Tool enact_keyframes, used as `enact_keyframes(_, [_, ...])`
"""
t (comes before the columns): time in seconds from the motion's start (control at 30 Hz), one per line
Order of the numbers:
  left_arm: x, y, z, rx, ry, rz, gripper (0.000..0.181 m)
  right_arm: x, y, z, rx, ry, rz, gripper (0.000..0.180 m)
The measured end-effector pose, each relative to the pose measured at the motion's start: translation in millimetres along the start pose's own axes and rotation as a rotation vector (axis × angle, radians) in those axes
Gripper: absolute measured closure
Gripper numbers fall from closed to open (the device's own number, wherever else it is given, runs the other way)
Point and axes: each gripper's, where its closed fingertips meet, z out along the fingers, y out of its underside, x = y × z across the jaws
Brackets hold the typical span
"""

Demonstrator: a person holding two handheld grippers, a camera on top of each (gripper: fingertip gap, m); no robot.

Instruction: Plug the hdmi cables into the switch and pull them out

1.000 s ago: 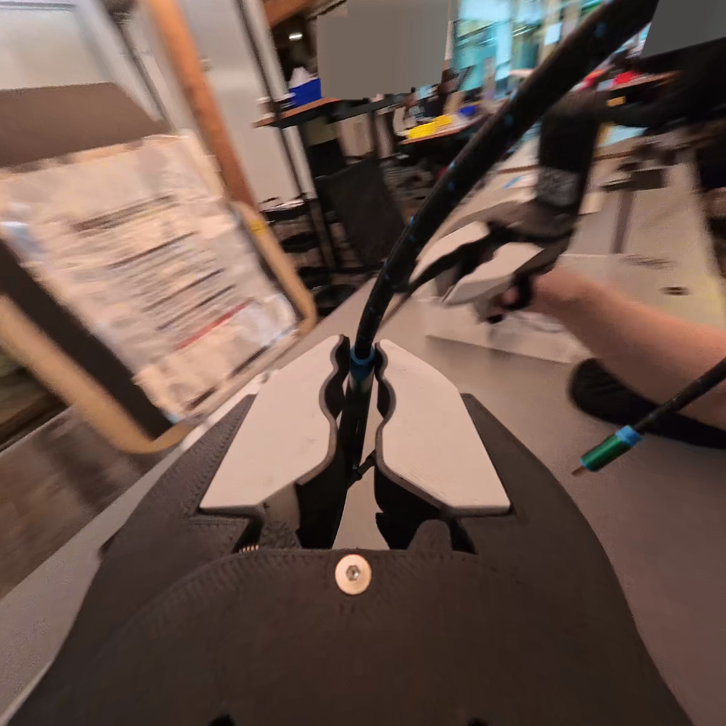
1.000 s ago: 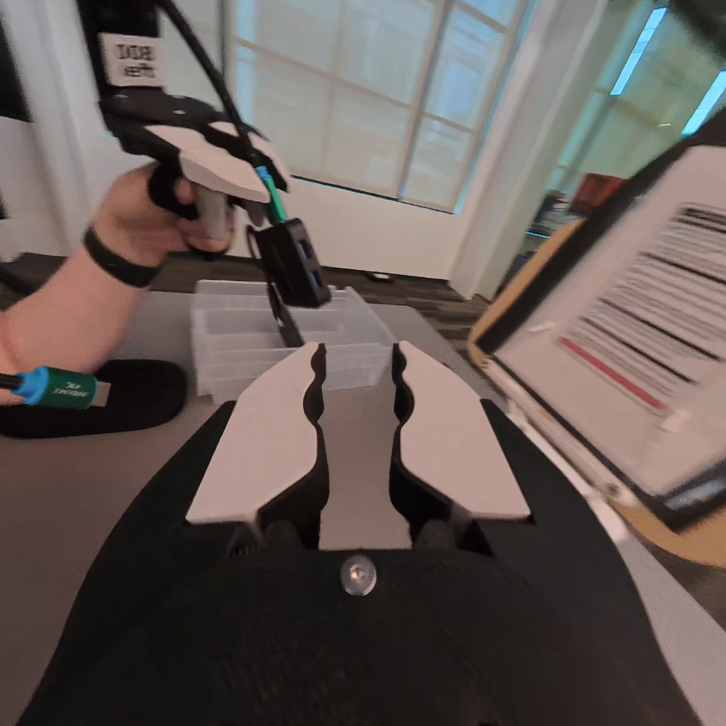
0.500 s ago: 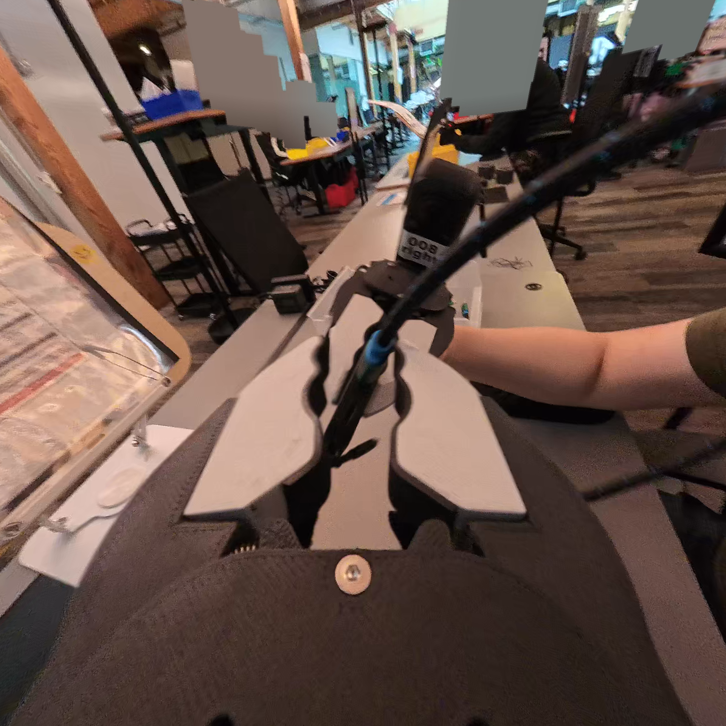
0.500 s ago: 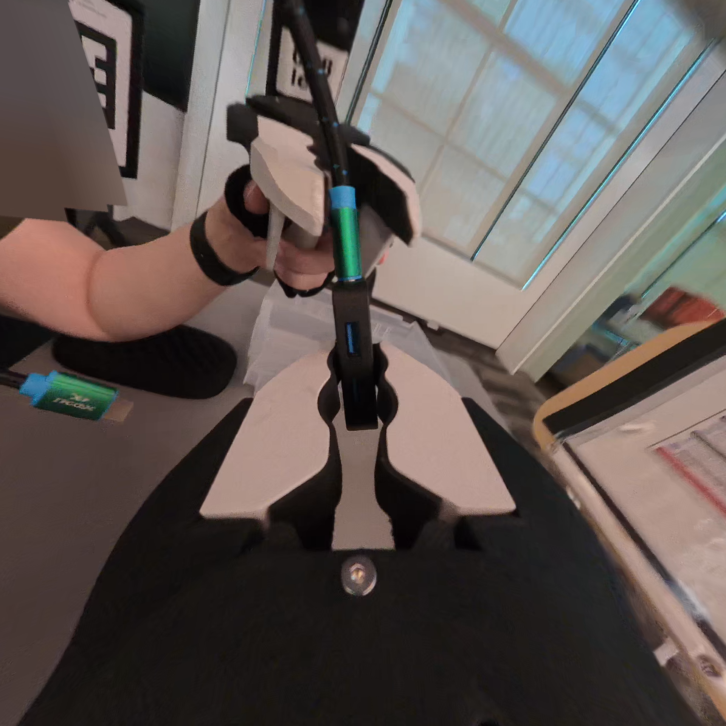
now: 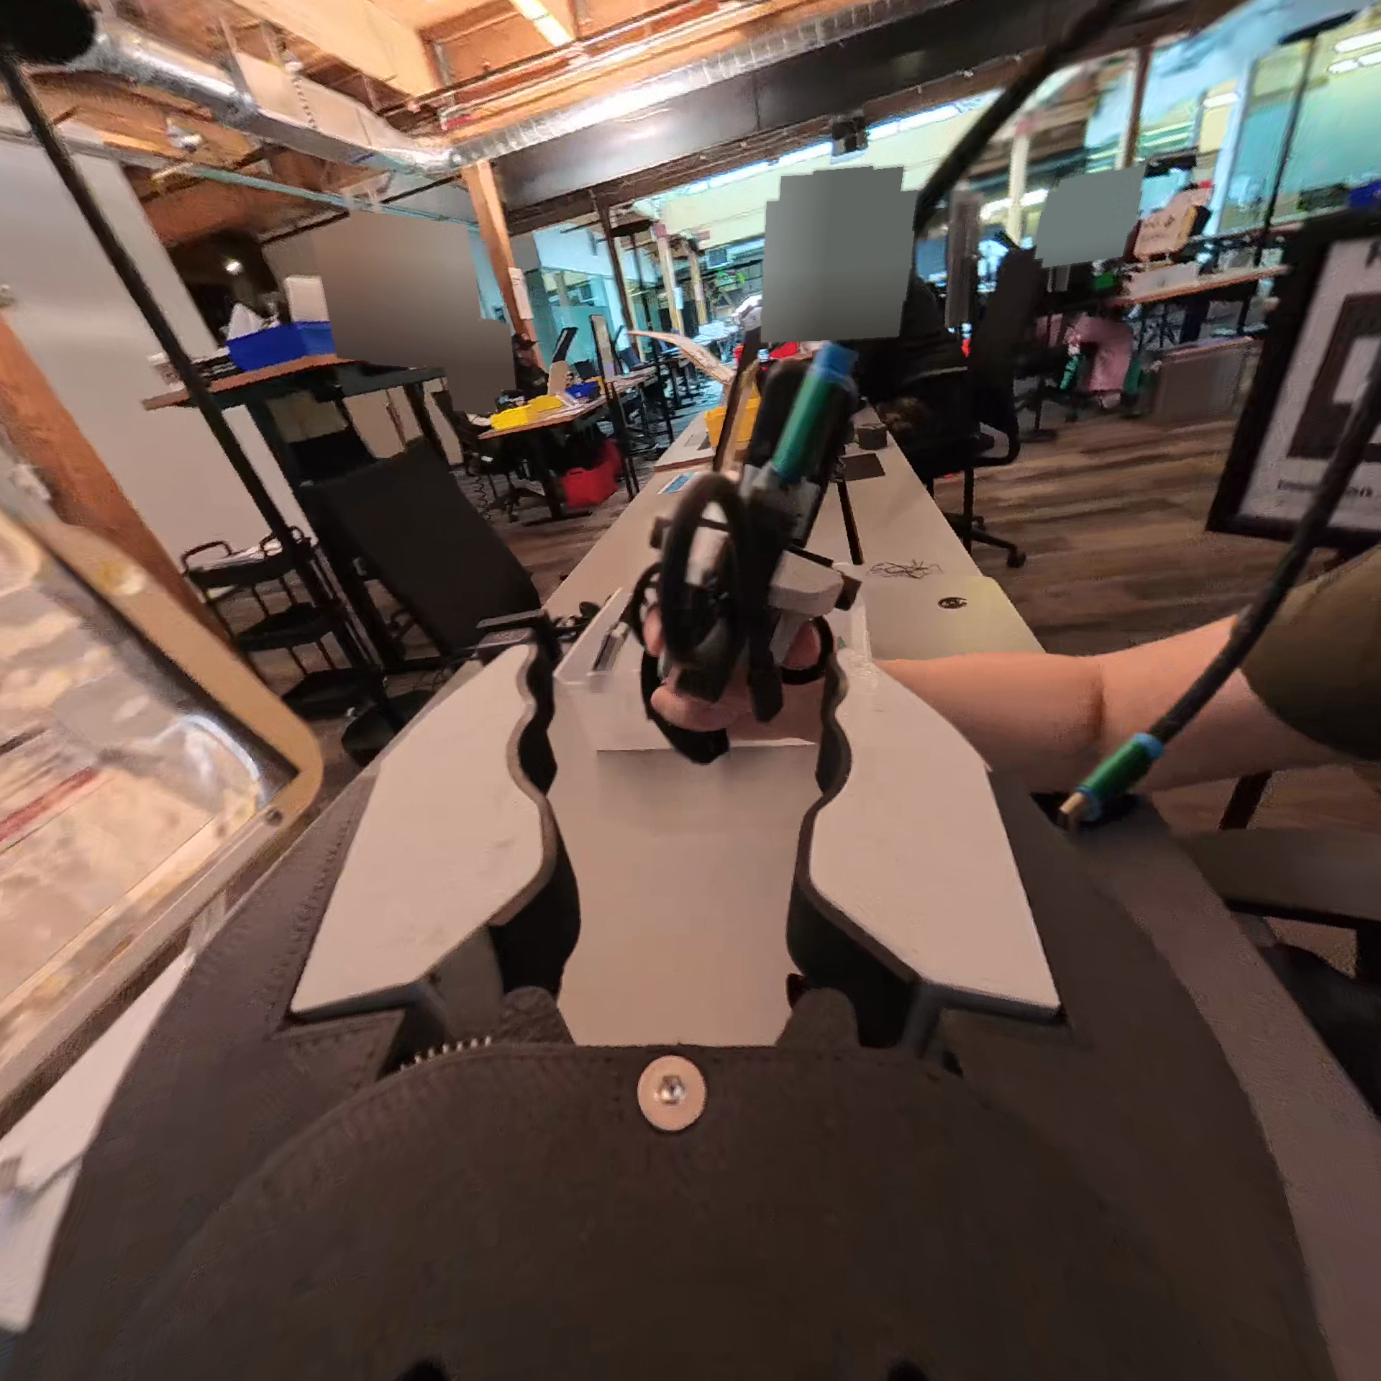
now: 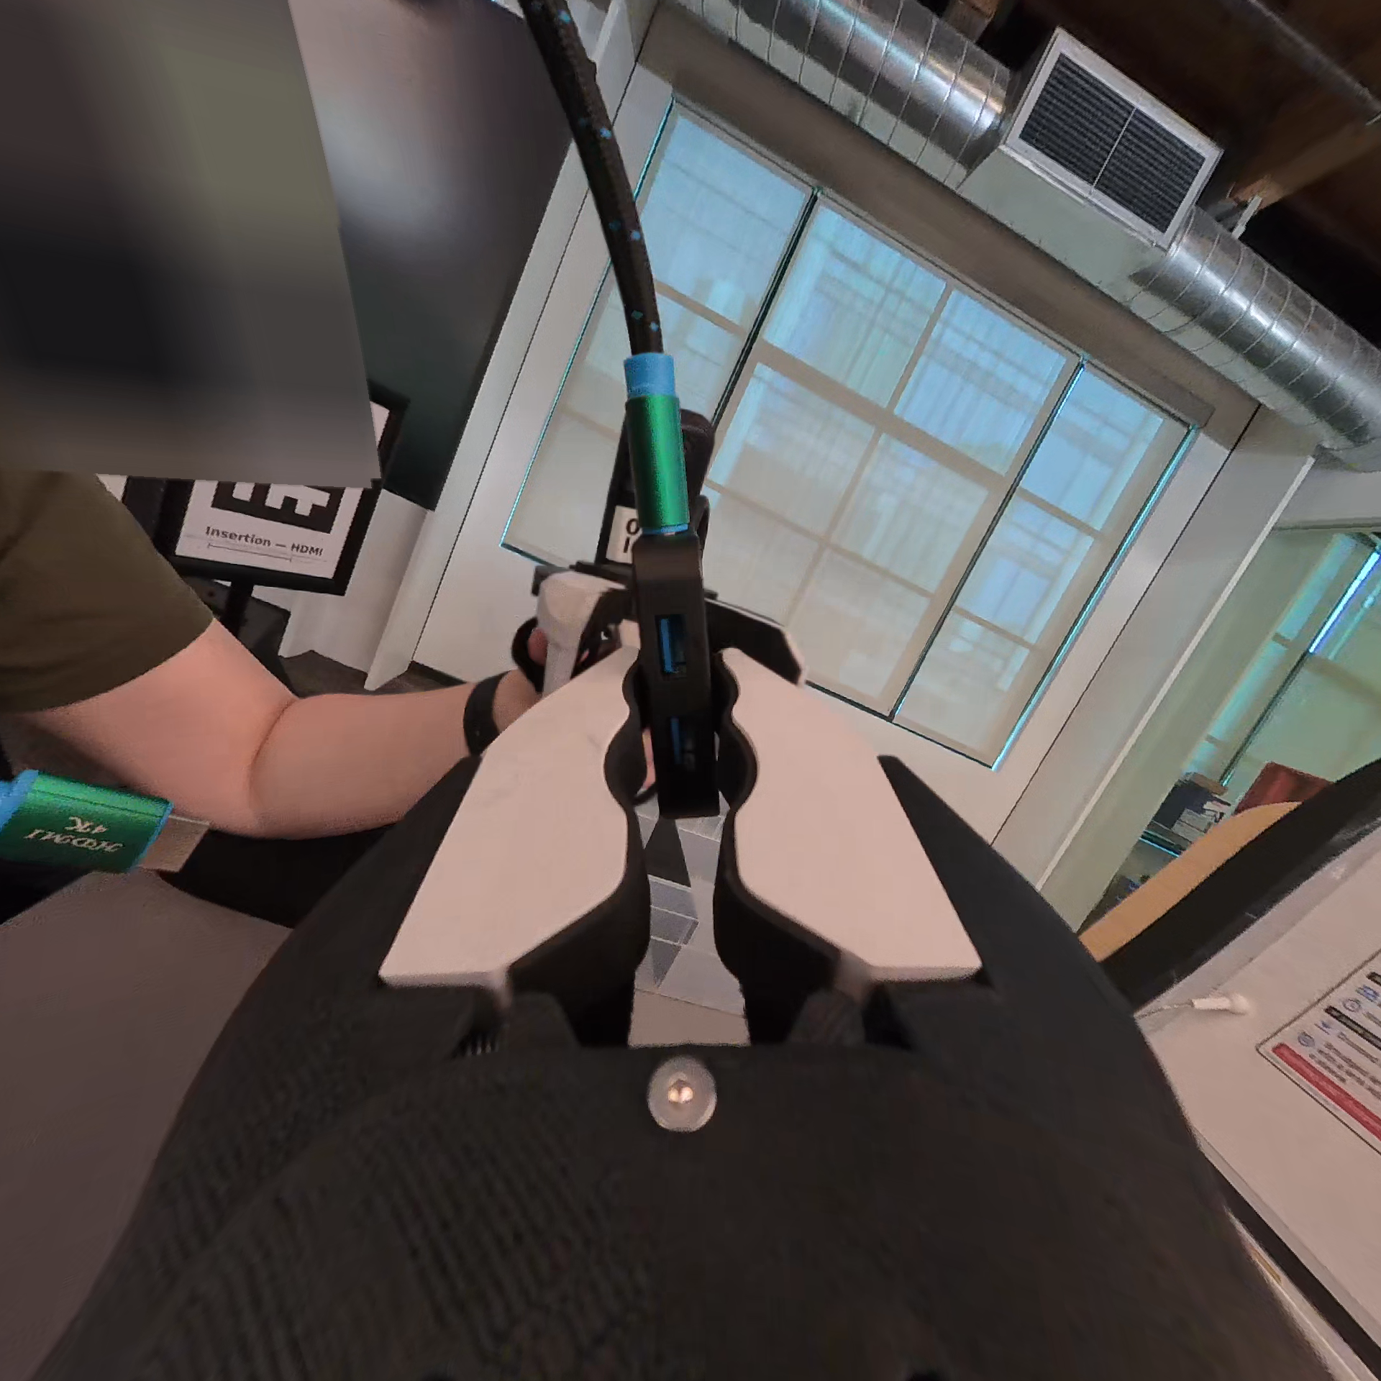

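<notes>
Right gripper: we are clamping the right gripper (image 6: 676, 736) on the small black box-shaped switch with blue ports (image 6: 672, 672), its white fingers (image 6: 545, 814) pressing both side faces and holding it upright in the air above the pale grey table (image 6: 112, 1046).

Left gripper: we are holding the left gripper (image 5: 684, 721) spread wide with nothing between its white fingers (image 5: 448, 844); it is hovering apart from the switch (image 5: 777, 493), facing it.

First cable: the green metal plug with a blue collar (image 6: 656, 448) is sitting in the top end of the switch, its black braided cable with blue flecks (image 6: 609, 164) arching up and out of the picture. We are judging this insertion done, though the seam is too small to show how deep the plug is seated.

Second cable: another green plug with a blue collar (image 6: 82, 818) is hanging free at the left of the right wrist view, its bare metal tip showing, well apart from the switch; the left wrist view is showing it (image 5: 1113, 777) beside the person's forearm (image 5: 994, 710).

Progress: we are reckoning one plug in and one still out, with both pull-outs left to do.

Next need: we are expecting the empty left gripper to fetch the loose plug or draw the seated one while the right one is steadying the switch.

Background: a clear plastic compartment box (image 5: 620, 672) is lying on the table beyond the grippers.
</notes>
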Motion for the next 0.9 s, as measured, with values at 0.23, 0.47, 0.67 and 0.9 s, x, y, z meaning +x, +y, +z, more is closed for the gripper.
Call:
enact_keyframes(0.23, [10, 4, 17, 0.026, -0.043, 0.171, 0.157, -3, 9, 6, 0.023, -0.013, 0.036, 0.164])
enact_keyframes(0.47, [-3, 10, 7, -0.092, -0.153, 0.352, 0.162, 15, 6, -12, -0.121, 0.059, -0.024, 0.142])
enact_keyframes(0.67, [4, 12, 13, -0.11, -0.15, 0.407, 0.162, 3, 20, -14, -0.381, 0.03, -0.328, 0.164])
enact_keyframes(0.9, [16, 10, 23, -0.135, -0.218, 0.602, 0.155, -14, 12, -11, -0.398, -0.054, -0.417, 0.165])
